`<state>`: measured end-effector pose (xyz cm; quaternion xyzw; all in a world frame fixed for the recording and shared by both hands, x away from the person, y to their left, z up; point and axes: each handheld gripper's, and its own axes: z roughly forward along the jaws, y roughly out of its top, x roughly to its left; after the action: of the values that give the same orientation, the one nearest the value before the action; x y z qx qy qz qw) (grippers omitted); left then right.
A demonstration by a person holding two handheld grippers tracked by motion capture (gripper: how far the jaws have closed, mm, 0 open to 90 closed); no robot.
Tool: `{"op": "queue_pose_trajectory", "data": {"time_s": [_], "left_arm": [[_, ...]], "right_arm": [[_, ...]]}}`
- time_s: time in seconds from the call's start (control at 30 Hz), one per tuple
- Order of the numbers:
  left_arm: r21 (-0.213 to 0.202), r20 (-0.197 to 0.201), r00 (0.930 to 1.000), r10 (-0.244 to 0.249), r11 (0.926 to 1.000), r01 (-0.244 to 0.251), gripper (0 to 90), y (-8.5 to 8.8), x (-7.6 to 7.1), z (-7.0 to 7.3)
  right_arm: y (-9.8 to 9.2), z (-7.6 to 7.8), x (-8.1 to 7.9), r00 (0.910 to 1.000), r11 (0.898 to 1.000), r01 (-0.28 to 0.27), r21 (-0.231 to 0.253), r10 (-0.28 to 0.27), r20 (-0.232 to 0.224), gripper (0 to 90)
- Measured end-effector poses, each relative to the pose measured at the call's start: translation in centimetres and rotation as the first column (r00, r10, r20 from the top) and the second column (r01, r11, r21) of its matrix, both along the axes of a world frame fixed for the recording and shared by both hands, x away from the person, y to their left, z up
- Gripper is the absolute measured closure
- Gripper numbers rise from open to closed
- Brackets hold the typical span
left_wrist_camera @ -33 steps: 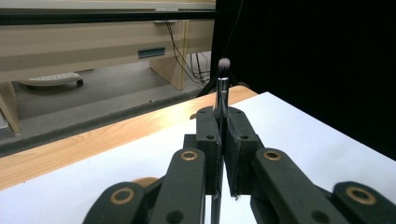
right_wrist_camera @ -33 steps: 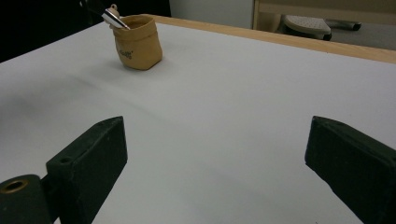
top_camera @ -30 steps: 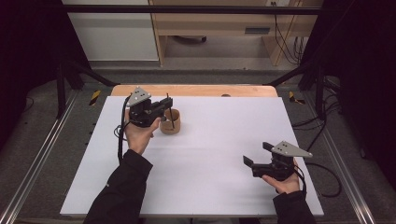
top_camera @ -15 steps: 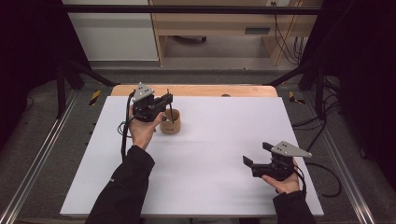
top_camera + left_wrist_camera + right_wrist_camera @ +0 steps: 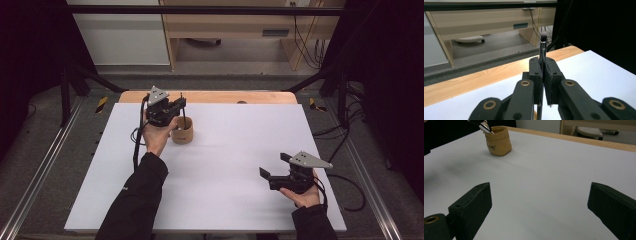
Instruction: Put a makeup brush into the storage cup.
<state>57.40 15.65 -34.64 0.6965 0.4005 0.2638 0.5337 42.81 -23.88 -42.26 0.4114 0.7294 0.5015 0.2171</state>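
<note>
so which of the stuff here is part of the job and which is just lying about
In the job:
- brush, clamped upright in the left tool
- tan cup, right beside that tool; the brush's lower end is at its mouth

Lying about:
- right tool, open, idle over the white board
- yellow-and-black clamps off the board's far corners
- cables on the floor behind the table

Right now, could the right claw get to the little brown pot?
Probably yes. The right claw is open and holds nothing, and bare white table lies between it and the brown pot. The left claw holds a brush over it, though.
</note>
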Motion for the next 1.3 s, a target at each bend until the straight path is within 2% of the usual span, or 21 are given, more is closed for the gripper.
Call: {"op": "queue_pose_trajectory", "data": {"time_s": [0.23,0.4,0.77,1.3], "left_arm": [[0.005,0.002,0.9999,0.015,0.9999,-0.015,85.0,-0.1,0.6,-0.5],[0.023,0.01,0.9998,0.018,0.9996,-0.019,85.0,-0.4,0.7,-0.7],[0.034,-0.005,1.0,0.007,0.9994,-0.006,84.9,-0.7,0.8,-1.1],[0.07,-0.028,0.9996,-0.002,0.9975,0.004,84.8,-0.9,0.7,-2.9]], "right_arm": [[0.0,-0.1,0.0,1.0,1.0,-0.003,-0.006,0.003,-0.001,6.1],[0.0,-0.1,0.0,1.0,1.0,-0.003,-0.007,0.003,-0.002,6.1],[0.2,-0.2,0.0,0.9999,1.0,-0.009,-0.013,0.009,-0.004,6.0],[0.4,-0.2,0.0,0.9999,1.0,-0.012,-0.017,0.012,-0.007,6.0]]}}
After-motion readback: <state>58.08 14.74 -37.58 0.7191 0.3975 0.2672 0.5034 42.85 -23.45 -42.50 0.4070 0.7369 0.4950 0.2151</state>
